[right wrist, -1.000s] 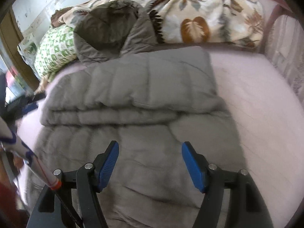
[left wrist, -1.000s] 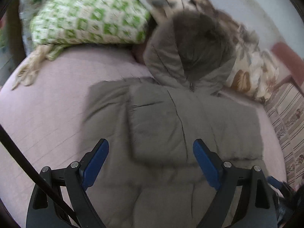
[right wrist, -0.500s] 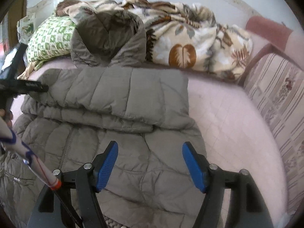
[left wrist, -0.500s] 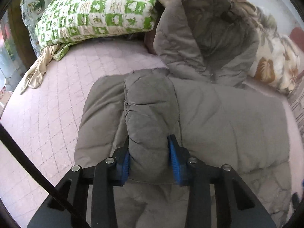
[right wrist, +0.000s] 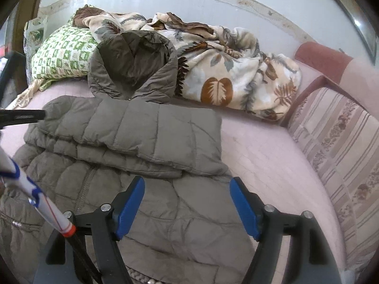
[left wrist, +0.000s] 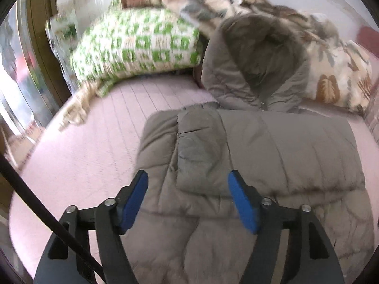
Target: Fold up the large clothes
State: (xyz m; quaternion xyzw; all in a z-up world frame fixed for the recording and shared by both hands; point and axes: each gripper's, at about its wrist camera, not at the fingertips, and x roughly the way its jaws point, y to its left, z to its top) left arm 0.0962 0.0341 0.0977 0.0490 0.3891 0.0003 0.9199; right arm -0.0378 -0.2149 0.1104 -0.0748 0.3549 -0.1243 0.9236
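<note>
Left wrist view: left gripper [left wrist: 188,197] has its blue jaws spread apart with nothing between them, hovering just above the cuff end of the folded sleeve [left wrist: 201,151].
Right wrist view: right gripper [right wrist: 187,204] is likewise wide apart and empty, poised over the lower body of the jacket.
Jacket: the grey-brown quilted puffer jacket [right wrist: 146,170] lies flat on the bed, sleeves laid crosswise over the chest in a thick band, hood [right wrist: 132,64] propped up against the bedding behind.
Step in hand: sleeves look already folded in; I judge this to be the pause before the body fold.
Next move: probably each gripper needs to pinch the hem at its own corner and carry it up toward the hood; the padding is bulky and springy, so a deep bite seems wise.
Surface: pink quilted bedspread [right wrist: 265,156], bare to the right of the jacket.
Room: green-and-white patterned pillow [left wrist: 135,45] at far left, leaf-print blanket [right wrist: 225,71] heaped along the pale wall, striped sofa cushion [right wrist: 336,142] at right.
</note>
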